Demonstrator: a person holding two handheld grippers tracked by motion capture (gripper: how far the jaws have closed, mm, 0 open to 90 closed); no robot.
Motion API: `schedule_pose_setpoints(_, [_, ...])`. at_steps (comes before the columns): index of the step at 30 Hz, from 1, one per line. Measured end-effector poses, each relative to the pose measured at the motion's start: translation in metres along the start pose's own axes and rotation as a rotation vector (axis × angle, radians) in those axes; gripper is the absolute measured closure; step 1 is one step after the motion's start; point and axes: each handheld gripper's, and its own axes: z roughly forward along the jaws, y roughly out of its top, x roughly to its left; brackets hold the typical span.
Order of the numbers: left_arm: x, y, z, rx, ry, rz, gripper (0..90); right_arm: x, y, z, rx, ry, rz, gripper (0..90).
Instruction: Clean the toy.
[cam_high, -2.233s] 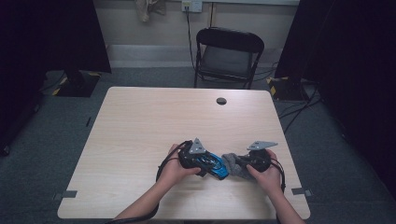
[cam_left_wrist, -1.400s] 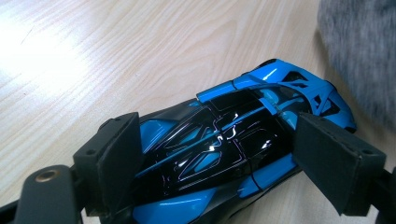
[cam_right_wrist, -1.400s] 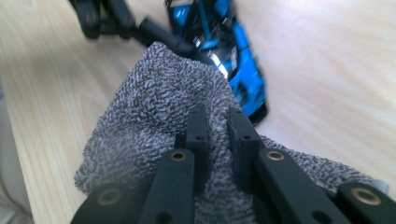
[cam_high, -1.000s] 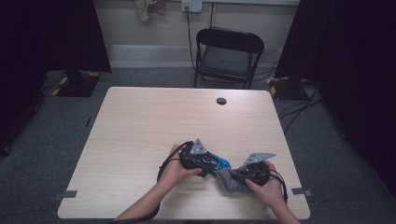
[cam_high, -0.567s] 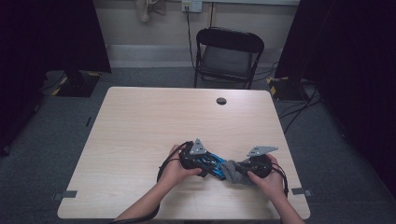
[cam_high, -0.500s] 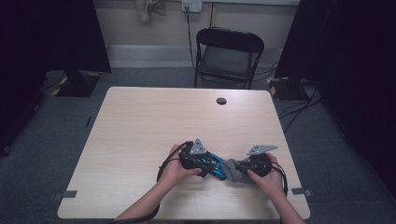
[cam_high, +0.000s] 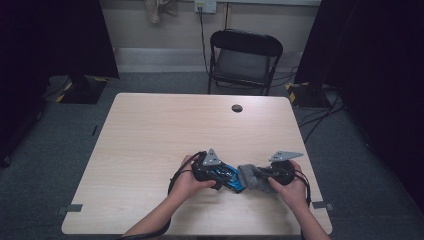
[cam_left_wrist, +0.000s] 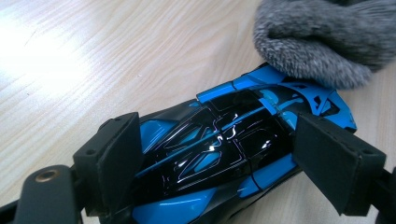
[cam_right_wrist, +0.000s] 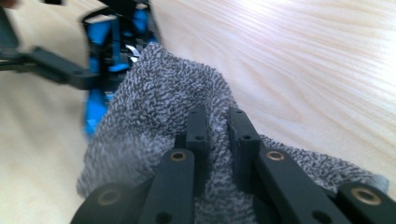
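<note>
Left gripper (cam_left_wrist: 219, 154) clamps blue-and-black toy car (cam_left_wrist: 233, 144); right gripper (cam_right_wrist: 217, 135) pinches grey terry cloth (cam_right_wrist: 163, 116), pressed on car's end at 3 o'clock of car.

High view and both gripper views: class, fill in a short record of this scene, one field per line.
Surface: wooden table
Left gripper: shut on toy car, blue and black
Right gripper: shut on grey cloth
Contact: cloth rests on one end of the car
Also on table: small dark round spot
Behind table: black chair
</note>
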Motion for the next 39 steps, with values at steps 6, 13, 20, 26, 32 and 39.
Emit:
schedule_pose_setpoints(6, [-0.001,0.0,0.0,-0.001,-0.001,0.001,15.9,0.021,-0.008,-0.01,0.003,0.08,-0.031,81.6])
schedule_pose_setpoints(13, [-0.001,0.0,0.0,0.002,0.002,0.001,15.8,0.031,-0.018,0.005,0.038,0.111,-0.029,81.5])
schedule_pose_setpoints(20, [0.0,0.0,0.0,0.001,0.002,0.001,15.8,0.023,-0.015,0.007,0.038,0.092,-0.018,81.5])
schedule_pose_setpoints(26, [-0.001,0.0,0.0,0.0,0.003,0.0,15.8,0.016,-0.014,0.008,0.034,0.054,-0.012,81.5])
schedule_pose_setpoints(32, [0.0,0.0,-0.001,0.003,0.005,0.003,15.8,0.011,-0.009,0.012,0.032,0.024,-0.006,81.5])
schedule_pose_setpoints(39, [0.0,0.0,0.0,0.001,0.003,0.001,15.8,0.001,-0.003,0.015,0.023,-0.009,0.018,81.5])
